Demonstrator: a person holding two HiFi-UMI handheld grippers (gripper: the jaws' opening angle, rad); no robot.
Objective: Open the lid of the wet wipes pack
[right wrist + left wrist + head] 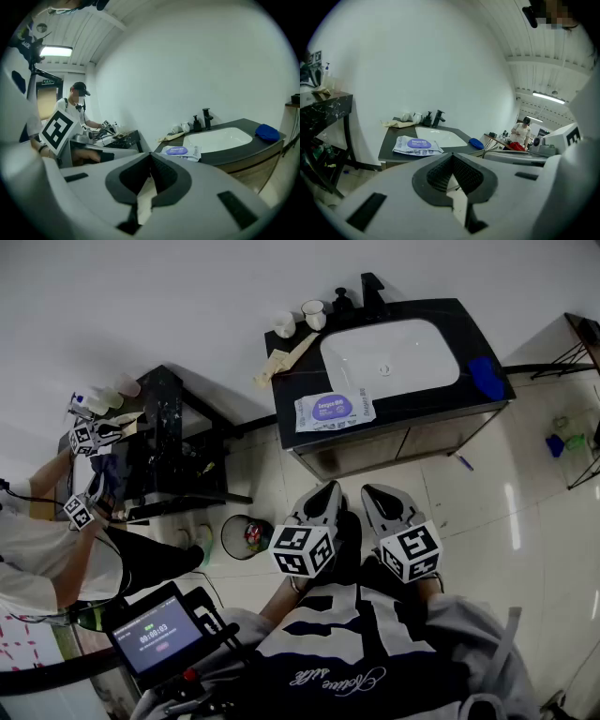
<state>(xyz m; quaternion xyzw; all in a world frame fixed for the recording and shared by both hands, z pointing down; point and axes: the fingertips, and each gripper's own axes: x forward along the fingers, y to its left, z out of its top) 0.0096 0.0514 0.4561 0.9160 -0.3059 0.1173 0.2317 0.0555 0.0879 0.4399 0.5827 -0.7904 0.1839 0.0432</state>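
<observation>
Wipes pack point(333, 411): flat on tabletop point(422, 401), well ahead, long axis crosswise.
Nearer: left gripper point(330, 489); right gripper point(371, 491) beside it.
Jaws: both pairs pressed together, empty.

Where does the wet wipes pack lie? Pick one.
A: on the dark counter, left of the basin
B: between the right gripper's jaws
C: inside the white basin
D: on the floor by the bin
A: the wet wipes pack lies flat on the dark counter, to the left of the white basin in the head view.
</observation>
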